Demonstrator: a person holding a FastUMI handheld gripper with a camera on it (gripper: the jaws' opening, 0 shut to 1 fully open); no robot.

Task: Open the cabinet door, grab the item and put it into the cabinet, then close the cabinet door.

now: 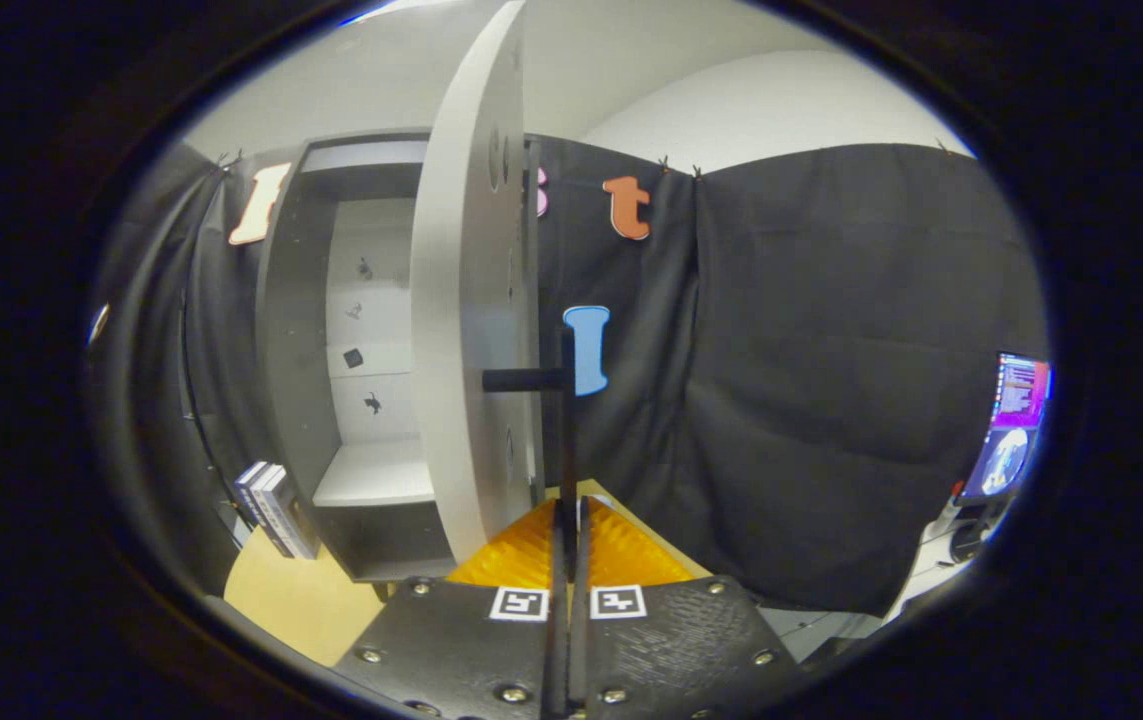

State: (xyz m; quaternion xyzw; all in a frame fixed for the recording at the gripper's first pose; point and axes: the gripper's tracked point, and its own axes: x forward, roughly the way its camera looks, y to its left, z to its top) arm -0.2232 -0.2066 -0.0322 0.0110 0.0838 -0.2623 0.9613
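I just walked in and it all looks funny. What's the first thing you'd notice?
The big pale cabinet door swung open edge-on, straight ahead of the claw. The claw is shut on the door's thin dark handle. Left of the door, the open cabinet shows a bare white shelf, with books leaning beside it.

The gripper: ribbed fingers on textured plates, silver screws along the edges, two square black-and-white markers.
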